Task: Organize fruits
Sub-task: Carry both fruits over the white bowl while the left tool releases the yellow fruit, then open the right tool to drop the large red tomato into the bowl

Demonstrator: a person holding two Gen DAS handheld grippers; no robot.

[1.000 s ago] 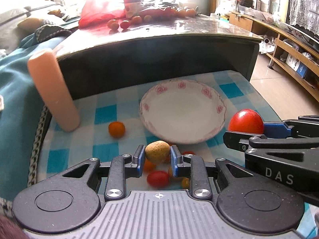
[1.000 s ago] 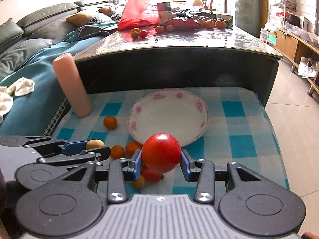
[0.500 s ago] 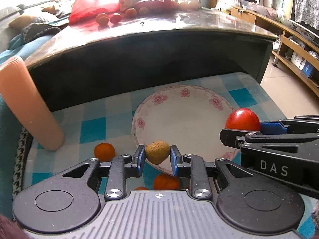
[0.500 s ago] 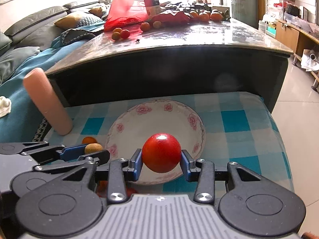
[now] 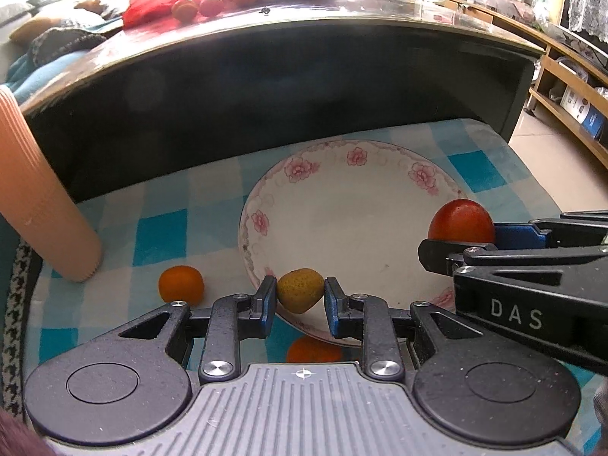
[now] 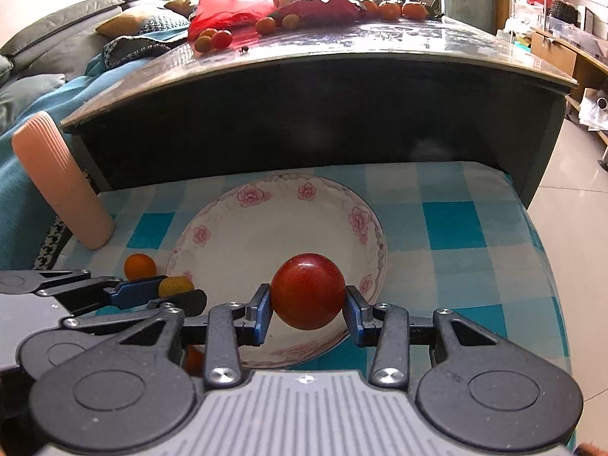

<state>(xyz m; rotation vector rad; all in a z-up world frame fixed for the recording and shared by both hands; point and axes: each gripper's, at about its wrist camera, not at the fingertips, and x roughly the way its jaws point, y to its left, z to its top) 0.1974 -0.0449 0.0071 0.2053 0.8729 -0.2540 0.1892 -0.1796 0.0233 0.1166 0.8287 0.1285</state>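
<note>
Tomato [image 6: 307, 290] fully visible only from right wrist, over plate [image 6: 243, 205].

hand-held gripper [image 5: 300, 296] | black linkage | blue pads | silver screws | "DAS" lettering

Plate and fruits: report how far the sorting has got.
Done: nothing yet; the plate holds no fruit. In hand: the left gripper grips a yellow-brown fruit over the plate's near rim, and the right gripper grips a red fruit above the plate. Left: release both, then collect the orange fruit on the checked cloth and another partly hidden below the left gripper.
</note>
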